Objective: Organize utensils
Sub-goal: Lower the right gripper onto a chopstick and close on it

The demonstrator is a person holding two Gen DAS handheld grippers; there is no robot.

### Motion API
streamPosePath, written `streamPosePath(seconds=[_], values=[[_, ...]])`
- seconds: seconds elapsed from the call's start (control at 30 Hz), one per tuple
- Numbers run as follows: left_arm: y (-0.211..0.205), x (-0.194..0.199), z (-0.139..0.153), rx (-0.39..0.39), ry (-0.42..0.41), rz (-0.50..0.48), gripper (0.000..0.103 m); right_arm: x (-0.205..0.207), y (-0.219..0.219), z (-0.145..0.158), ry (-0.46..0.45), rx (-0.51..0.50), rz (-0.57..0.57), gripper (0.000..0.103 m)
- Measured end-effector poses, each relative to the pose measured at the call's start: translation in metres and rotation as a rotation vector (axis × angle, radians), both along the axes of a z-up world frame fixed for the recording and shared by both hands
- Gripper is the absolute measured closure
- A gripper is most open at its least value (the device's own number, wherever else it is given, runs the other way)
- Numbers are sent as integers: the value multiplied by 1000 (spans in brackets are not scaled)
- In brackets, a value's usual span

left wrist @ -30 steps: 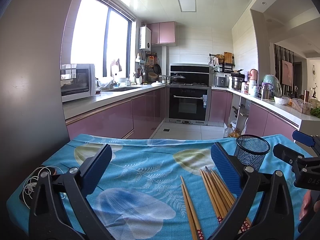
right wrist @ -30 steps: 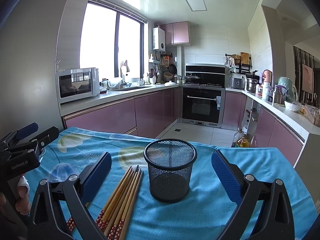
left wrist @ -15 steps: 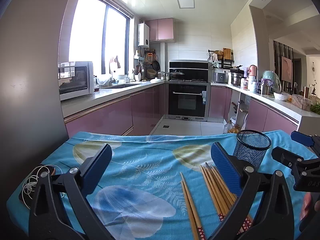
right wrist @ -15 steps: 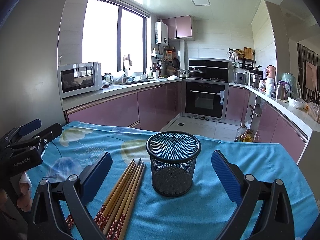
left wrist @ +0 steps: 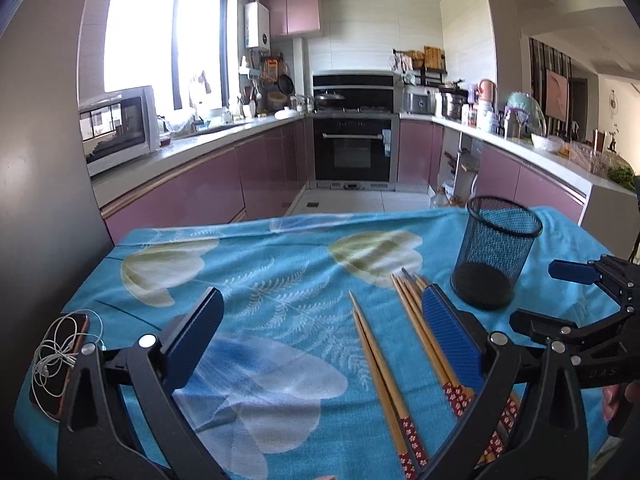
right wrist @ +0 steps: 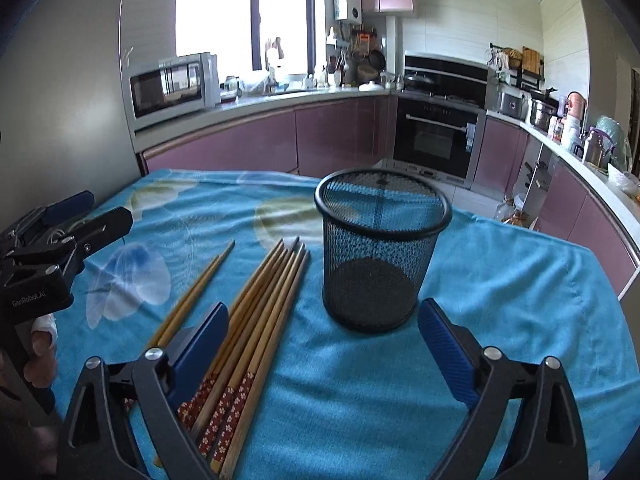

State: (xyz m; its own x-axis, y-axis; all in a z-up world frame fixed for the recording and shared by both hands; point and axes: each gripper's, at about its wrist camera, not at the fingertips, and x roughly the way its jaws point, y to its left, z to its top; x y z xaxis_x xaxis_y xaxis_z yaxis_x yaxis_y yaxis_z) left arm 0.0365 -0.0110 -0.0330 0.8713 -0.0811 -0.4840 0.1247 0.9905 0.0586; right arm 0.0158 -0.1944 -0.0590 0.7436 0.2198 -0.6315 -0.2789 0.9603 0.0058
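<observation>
- The left hand-held gripper (left wrist: 320, 336) hovers low over the surface (left wrist: 280, 264), released, its blue pads wide apart with nothing between them.
- A separate pair of chopsticks (left wrist: 380, 376) lies on the blue floral cloth between those pads, red patterned ends toward the camera.
- The right hand-held gripper (right wrist: 324, 344) is likewise spread wide and grasps nothing.
- Its left pad sits over the bundle of chopsticks (right wrist: 260, 312), which lies side by side on the cloth, tips pointing away.
- The black mesh cup (right wrist: 380, 256) stands upright just beside the bundle's tips, ahead of the right hand-held gripper and between its pads in that view; it looks empty.
- At the surface's left edge lies a phone (left wrist: 60, 368) with white earphone cable (left wrist: 56, 352) coiled on it.
</observation>
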Motion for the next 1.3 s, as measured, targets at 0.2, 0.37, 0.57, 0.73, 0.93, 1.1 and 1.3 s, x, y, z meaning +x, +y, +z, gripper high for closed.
streamPosePath(seconds=[0.2, 0.37, 0.57, 0.73, 0.93, 1.1, 1.3], values=[[-12, 17, -29, 49, 158, -97, 17, 12, 9, -22, 124, 1, 47, 43], [-18, 27, -45, 70, 242, -128, 31, 19, 17, -31, 186, -22, 66, 52], [-17, 35, -55, 42, 337, -174, 50, 24, 17, -36, 212, -17, 66, 52], [-14, 40, -62, -5, 385, -199, 60, 26, 10, -37, 234, -2, 64, 53], [-7, 44, -63, -64, 423, -231, 70, 27, 9, -36, 250, -5, 74, 57], [1, 45, -65, -93, 449, -248, 74, 27, 16, -34, 255, -48, 87, 63], [-8, 51, -66, -53, 451, -252, 74, 32, 30, -38, 261, -100, 89, 69]])
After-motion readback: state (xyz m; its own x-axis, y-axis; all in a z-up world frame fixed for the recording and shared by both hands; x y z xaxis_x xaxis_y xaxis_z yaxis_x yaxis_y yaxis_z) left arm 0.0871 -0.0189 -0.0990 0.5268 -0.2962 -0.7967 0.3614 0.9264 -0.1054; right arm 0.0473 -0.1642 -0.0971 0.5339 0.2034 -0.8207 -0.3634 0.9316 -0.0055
